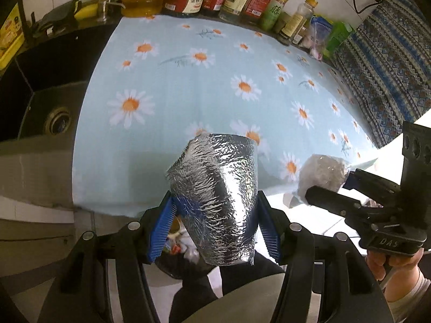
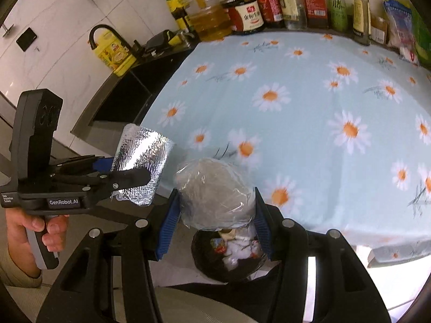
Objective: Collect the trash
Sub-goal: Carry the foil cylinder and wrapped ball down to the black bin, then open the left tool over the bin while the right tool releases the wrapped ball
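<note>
A daisy-print cloth [image 2: 309, 123] covers the counter filling the upper frame. Your left gripper [image 1: 214, 215] is clamped on a crumpled foil sheet [image 1: 215, 196]; your right gripper [image 2: 215, 215] is clamped on a plastic-wrap wad [image 2: 215, 196]. The trash bin [image 2: 229, 258] sits at lower centre, beneath the wad. Centre each piece over the rim before releasing.

Held over the bin [image 2: 229, 258], off the near edge of the tablecloth [image 2: 309, 102]: foil piece [image 1: 215, 202] in the left gripper [image 1: 214, 226], plastic wad [image 2: 215, 193] in the right gripper [image 2: 215, 226]. Bottles [image 2: 296, 2] ranged behind the cloth, sink [image 1: 48, 102] to its left.
</note>
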Tool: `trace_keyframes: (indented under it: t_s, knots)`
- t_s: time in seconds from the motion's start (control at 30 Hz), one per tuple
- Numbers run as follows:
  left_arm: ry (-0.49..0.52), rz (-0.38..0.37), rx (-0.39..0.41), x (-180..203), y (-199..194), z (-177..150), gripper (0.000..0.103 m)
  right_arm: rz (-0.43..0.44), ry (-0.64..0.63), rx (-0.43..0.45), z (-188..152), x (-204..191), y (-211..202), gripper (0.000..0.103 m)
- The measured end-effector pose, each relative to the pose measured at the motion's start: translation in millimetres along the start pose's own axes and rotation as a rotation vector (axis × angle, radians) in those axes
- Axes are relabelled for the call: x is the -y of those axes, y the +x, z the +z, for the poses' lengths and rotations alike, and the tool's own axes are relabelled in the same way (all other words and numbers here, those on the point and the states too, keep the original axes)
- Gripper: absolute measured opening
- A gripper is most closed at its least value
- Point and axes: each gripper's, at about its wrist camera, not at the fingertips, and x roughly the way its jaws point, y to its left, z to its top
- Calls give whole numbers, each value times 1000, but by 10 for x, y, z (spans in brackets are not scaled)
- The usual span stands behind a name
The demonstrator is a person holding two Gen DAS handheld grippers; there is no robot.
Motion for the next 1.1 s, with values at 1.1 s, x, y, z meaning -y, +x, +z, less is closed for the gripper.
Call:
trace_keyframes:
  t_s: [1.1]
  knots:
    - [-148,-2,-279,-502,739,-1151,59,16,90,-245,-810,-82,694,53]
